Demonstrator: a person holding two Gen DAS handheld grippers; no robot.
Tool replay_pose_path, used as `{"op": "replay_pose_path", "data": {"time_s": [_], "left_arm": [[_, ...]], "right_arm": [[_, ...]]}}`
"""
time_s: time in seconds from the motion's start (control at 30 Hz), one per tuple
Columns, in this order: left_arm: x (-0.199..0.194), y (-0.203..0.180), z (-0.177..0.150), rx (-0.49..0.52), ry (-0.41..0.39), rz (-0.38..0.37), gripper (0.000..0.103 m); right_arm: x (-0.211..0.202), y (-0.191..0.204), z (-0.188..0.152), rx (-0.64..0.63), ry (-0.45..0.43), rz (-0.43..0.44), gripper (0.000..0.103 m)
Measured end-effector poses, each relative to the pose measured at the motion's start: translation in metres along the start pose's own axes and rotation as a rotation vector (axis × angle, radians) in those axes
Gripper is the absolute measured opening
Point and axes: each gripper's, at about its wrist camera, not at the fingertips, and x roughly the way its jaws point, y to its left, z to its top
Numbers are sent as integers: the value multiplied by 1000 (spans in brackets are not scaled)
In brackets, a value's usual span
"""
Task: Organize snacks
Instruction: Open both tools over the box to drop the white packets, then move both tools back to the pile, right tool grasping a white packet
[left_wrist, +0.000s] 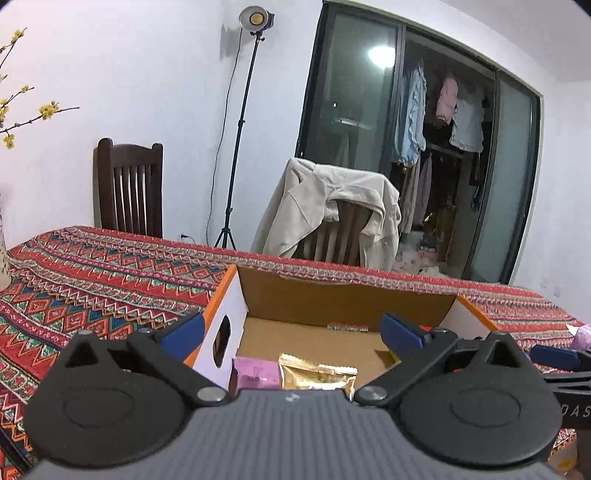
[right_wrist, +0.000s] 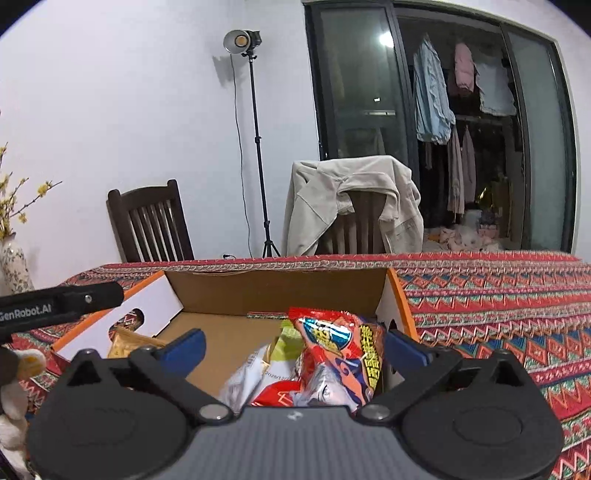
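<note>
Over the cardboard box (right_wrist: 207, 291), both hand-held grippers (left_wrist: 291, 332) (right_wrist: 295, 343) hover (jaws spread).

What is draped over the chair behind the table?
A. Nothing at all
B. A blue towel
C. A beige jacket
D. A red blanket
C: a beige jacket hangs over the back of the chair beyond the table, while the other dark wooden chair is bare.
</note>
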Motion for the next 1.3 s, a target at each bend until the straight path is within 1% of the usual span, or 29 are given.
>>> {"op": "replay_pose_path", "data": {"time_s": [0.1, 0.4, 0.67, 0.83, 0.97, 1.1, 1.3], "left_arm": [[1, -3, 0, 12, -2, 16, 103], [-9, -9, 8, 27, -10, 15, 103], [-31, -15, 26, 17, -21, 25, 103], [-49, -9, 27, 21, -9, 28, 103], [-66, 0, 21, 11, 10, 30, 103], [-85, 8, 13, 12, 21, 32, 103], [-115, 21, -8, 20, 54, 28, 103]], "right_arm": [[-2, 2, -1, -11, -11, -8, 103], [-12, 6, 3, -15, -27, -22, 103], [-46, 16, 24, -27, -83, 2, 103], [-69, 26, 27, -59, -88, 16, 103], [-86, 33, 22, -66, -82, 34, 103], [-103, 39, 8, -72, -61, 48, 103], [-127, 47, -16, -90, -29, 58, 103]]}}
